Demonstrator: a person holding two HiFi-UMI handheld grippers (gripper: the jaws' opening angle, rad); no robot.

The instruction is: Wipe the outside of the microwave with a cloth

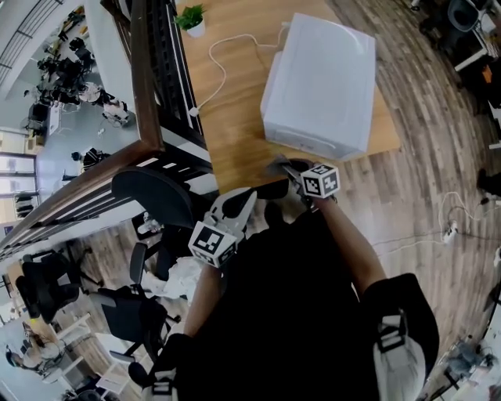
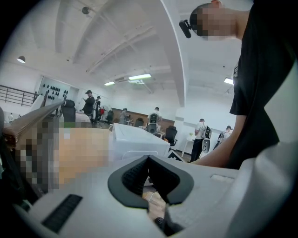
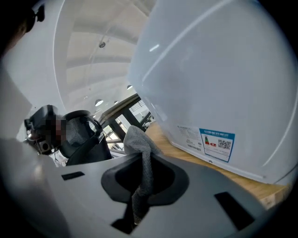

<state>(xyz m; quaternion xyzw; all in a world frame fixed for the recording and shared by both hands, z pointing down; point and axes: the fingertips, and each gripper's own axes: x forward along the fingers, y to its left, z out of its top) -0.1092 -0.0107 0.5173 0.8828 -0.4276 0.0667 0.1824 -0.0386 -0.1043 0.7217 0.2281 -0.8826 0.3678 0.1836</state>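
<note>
The white microwave [image 1: 321, 86] stands on a wooden table [image 1: 235, 149], seen from above in the head view. My right gripper [image 1: 283, 166] hovers at the table's front edge, just short of the microwave's near lower corner. It is shut on a grey cloth [image 3: 139, 148] that sticks up between the jaws in the right gripper view, where the microwave's side [image 3: 219, 79] and its energy sticker [image 3: 216, 143] fill the right. My left gripper [image 1: 252, 194] is held lower, off the table near my body. Its jaws [image 2: 148, 159] meet with nothing between them, and the microwave [image 2: 135, 142] lies ahead.
A small potted plant [image 1: 192, 19] and a white cable [image 1: 223, 70] lie on the table behind the microwave. Black office chairs [image 1: 153, 196] stand at my left below a dark railing [image 1: 145, 78]. A power strip [image 1: 450, 231] rests on the wood floor at right.
</note>
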